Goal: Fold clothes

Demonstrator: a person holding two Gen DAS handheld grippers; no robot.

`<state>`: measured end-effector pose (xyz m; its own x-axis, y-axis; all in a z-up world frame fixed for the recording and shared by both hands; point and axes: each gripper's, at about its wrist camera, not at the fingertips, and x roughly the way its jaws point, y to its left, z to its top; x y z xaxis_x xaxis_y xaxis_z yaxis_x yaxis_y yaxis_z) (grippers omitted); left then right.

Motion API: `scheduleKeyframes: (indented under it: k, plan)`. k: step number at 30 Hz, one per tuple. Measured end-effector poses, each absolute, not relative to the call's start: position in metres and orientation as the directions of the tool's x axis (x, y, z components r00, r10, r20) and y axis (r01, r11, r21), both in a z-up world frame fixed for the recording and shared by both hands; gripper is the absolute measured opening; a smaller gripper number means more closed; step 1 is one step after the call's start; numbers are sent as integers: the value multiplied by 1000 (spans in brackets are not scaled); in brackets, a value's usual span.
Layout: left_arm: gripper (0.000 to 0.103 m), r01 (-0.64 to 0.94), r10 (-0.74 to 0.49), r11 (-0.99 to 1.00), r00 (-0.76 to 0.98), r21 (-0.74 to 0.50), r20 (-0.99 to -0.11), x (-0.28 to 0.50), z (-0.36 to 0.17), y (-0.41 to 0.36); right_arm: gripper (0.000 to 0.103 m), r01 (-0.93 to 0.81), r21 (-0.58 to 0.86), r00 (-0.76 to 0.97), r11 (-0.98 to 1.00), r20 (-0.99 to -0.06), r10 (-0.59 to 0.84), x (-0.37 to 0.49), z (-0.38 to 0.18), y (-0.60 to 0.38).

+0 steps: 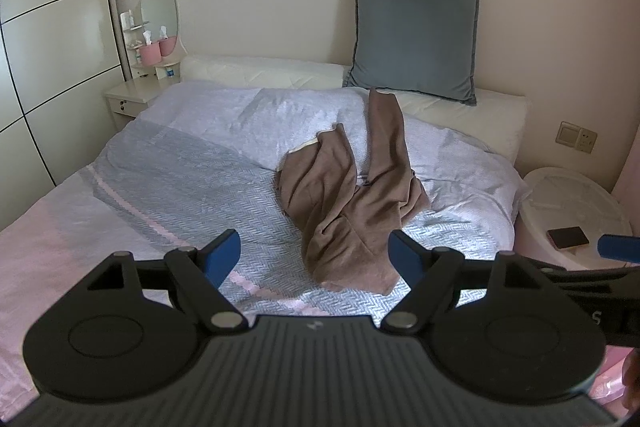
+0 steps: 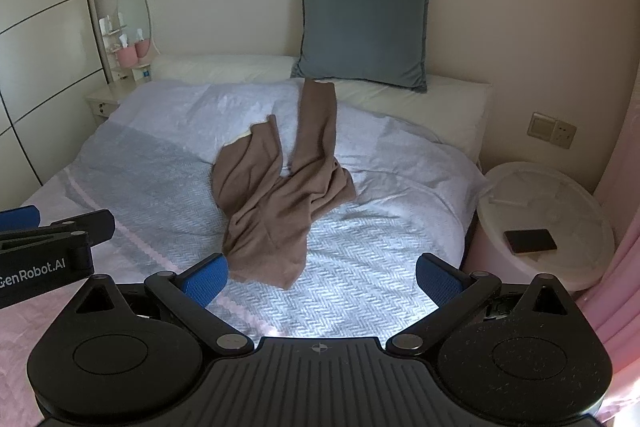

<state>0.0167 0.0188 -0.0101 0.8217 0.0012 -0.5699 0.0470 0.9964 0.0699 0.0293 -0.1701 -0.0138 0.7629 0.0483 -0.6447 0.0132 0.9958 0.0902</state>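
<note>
A pair of brown trousers (image 1: 352, 195) lies crumpled on the bed (image 1: 180, 167), waist end near me, one leg stretched toward the grey cushion, the other bunched to the left. It also shows in the right wrist view (image 2: 276, 195). My left gripper (image 1: 316, 255) is open and empty, held above the bed just short of the waist end. My right gripper (image 2: 322, 281) is open and empty, at the same distance, with the waist end by its left finger (image 2: 206, 279). Each gripper shows at the edge of the other's view.
A grey cushion (image 1: 414, 31) leans on the wall over white pillows (image 1: 260, 73). A round white side table (image 2: 540, 219) with a dark phone (image 2: 530, 241) stands right of the bed. A nightstand with mirror (image 1: 158, 7) and a wardrobe (image 1: 48, 47) stand at left. A pink curtain (image 2: 624, 227) hangs at far right.
</note>
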Motion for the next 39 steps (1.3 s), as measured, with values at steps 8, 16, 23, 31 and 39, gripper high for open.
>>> scheduleKeyframes:
  k: [8,16,23,31,39]
  plan:
    - [78,53,-8,997,817,60,-577,24,-12,22,102,7,81,764,997,-644,47,33,-17,-164]
    - [78,55,-13,997,812,55,-583,26,-12,24,102,12,74,759,997,-650,39,39,-20,-160]
    - [78,56,-16,997,810,51,-586,27,-15,28,102,11,68,757,998,-653,37,41,-20,-156]
    - [78,42,-10,998,811,41,-585,22,-15,33,102,7,58,762,998,-647,33,38,-22,-152]
    - [80,16,9,999,812,38,-584,13,-13,43,102,-24,56,768,998,-638,54,37,-18,-143]
